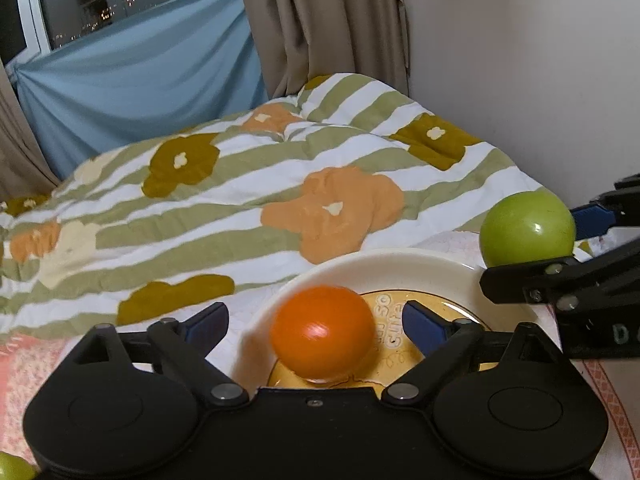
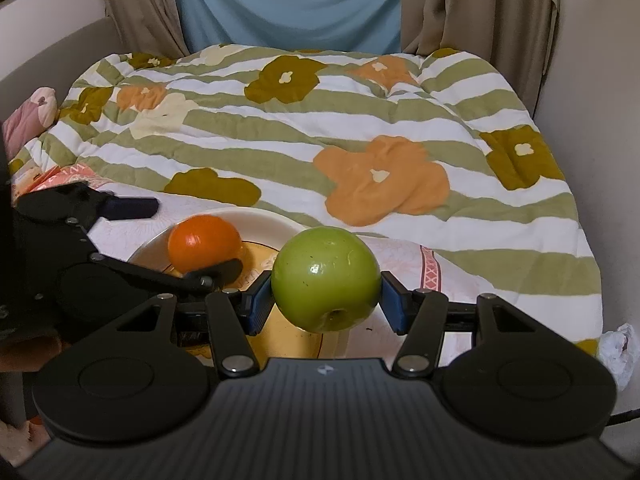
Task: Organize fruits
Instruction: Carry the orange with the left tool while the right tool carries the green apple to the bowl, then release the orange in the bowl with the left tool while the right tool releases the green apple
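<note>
The right gripper [image 2: 326,304] clamps a green apple [image 2: 326,279] just above the near rim of a cream bowl [image 1: 404,262] on the bed. The left gripper [image 1: 316,322] is spread wide around a motion-blurred orange [image 1: 322,332] in the bowl; contact is unclear. Another green fruit [image 1: 14,467] is cut off at the corner.
</note>
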A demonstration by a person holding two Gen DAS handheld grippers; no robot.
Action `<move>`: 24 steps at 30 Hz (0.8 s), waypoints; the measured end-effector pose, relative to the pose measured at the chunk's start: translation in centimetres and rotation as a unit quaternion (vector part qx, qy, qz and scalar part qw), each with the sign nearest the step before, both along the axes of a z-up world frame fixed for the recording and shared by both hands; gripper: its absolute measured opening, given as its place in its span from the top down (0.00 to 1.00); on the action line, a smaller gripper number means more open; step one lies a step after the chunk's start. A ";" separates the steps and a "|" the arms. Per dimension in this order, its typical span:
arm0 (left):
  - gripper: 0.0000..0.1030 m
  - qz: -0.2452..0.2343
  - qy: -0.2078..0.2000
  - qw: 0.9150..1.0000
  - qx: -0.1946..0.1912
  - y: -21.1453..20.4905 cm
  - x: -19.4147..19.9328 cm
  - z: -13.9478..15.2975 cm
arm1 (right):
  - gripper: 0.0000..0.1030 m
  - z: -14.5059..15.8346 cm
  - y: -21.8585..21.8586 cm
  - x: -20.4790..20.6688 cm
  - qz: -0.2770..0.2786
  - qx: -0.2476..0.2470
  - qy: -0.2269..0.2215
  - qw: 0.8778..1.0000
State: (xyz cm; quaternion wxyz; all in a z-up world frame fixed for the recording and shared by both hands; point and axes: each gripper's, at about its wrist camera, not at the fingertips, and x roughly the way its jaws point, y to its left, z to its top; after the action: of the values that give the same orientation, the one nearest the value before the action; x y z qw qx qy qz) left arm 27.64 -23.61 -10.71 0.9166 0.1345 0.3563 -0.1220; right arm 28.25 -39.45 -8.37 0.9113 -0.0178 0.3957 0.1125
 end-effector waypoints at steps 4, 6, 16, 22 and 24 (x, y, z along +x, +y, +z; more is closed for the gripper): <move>0.07 0.009 0.015 1.000 -0.008 0.9 -0.6 0.3 | 0.31 -0.2 0.2 0.5 0.016 -0.005 0.002 1.000; 0.07 0.016 0.020 1.000 -0.013 1.4 -1.1 0.5 | 0.31 -0.4 0.4 0.7 0.024 -0.005 0.005 1.000; 0.07 0.043 0.040 0.998 -0.023 3.1 -3.2 0.8 | 0.31 -1.9 1.9 1.9 0.075 -0.006 0.011 0.997; 0.07 0.063 0.041 0.997 -0.029 3.5 -4.1 0.8 | 0.31 -3.0 2.7 2.7 0.097 -0.009 0.011 0.995; 0.07 0.066 0.041 0.997 -0.027 3.6 -4.3 0.8 | 0.31 -3.2 2.9 2.7 0.106 -0.015 0.004 0.994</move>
State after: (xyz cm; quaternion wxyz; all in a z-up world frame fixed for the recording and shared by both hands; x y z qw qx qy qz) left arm 23.30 -20.05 -9.89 0.9107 0.0808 0.3979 -0.0766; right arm 30.95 -36.59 -11.53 0.8925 -0.0731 0.3966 0.2020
